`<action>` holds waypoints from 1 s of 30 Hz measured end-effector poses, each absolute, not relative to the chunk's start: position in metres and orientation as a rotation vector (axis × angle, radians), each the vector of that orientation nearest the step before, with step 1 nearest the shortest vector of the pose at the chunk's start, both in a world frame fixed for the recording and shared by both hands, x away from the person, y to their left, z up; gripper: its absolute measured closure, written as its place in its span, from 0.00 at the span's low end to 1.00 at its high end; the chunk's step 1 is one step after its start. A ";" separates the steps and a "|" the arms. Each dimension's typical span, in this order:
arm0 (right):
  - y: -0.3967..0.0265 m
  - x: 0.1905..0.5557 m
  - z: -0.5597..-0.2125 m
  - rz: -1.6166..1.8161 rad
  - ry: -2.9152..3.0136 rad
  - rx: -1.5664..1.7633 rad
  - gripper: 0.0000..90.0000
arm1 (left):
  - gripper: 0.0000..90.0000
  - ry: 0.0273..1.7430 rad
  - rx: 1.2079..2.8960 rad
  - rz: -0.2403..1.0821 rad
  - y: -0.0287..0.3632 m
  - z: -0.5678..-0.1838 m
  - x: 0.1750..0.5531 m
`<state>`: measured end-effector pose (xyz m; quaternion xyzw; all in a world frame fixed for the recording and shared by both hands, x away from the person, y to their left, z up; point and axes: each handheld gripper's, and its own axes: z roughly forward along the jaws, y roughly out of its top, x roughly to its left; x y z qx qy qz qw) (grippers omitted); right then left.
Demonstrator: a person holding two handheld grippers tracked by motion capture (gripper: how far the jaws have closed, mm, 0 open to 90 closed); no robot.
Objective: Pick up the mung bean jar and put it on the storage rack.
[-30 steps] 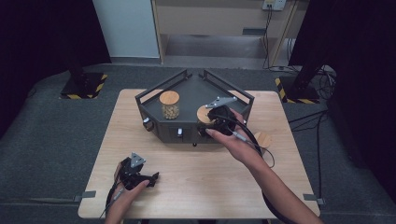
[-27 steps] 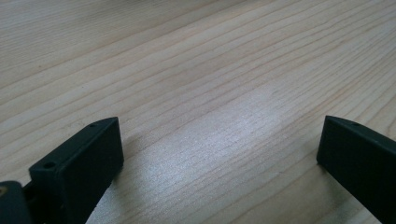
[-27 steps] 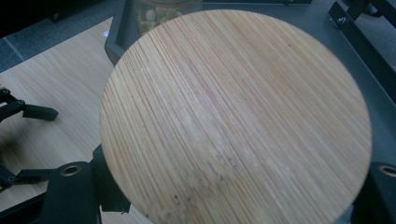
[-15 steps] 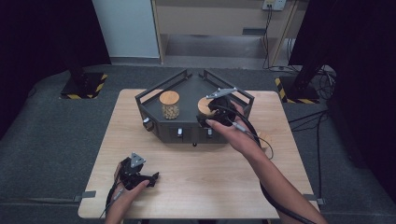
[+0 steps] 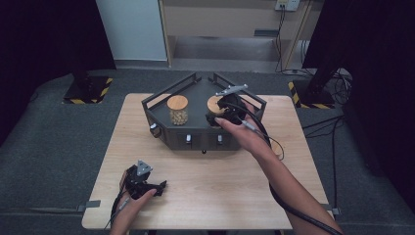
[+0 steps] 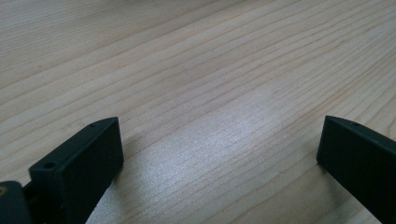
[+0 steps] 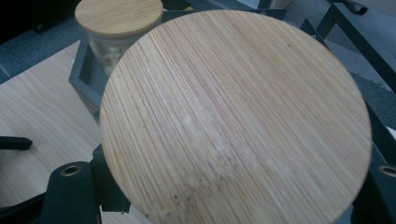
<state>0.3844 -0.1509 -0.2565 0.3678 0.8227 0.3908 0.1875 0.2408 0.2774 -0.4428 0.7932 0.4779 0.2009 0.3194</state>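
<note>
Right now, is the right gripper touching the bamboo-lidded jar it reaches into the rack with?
Touching. In the right gripper view the right gripper flanks the jar's bamboo lid, jaws closed against its sides.

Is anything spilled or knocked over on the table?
No, nothing looks spilled or broken. One jar with a wooden lid stands upright in the dark rack. The right tongs are shut on a second jar over the rack. The left tongs rest open on the wooden table.
</note>
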 end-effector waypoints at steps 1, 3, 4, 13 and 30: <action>-0.150 0.386 -0.256 1.099 2.313 1.040 0.28 | 0.00 1.257 2.086 0.528 0.277 -0.443 0.241; -0.150 0.389 -0.256 1.096 2.308 1.049 0.28 | 0.00 1.257 2.085 0.528 0.277 -0.443 0.241; -0.149 0.390 -0.256 1.095 2.305 1.053 0.28 | 0.00 1.257 2.085 0.528 0.277 -0.443 0.241; -0.147 0.401 -0.255 1.083 2.291 1.069 0.28 | 0.00 1.256 2.086 0.528 0.278 -0.443 0.241; -0.140 0.411 -0.256 1.071 2.294 1.076 0.28 | 0.00 1.256 2.086 0.527 0.278 -0.443 0.241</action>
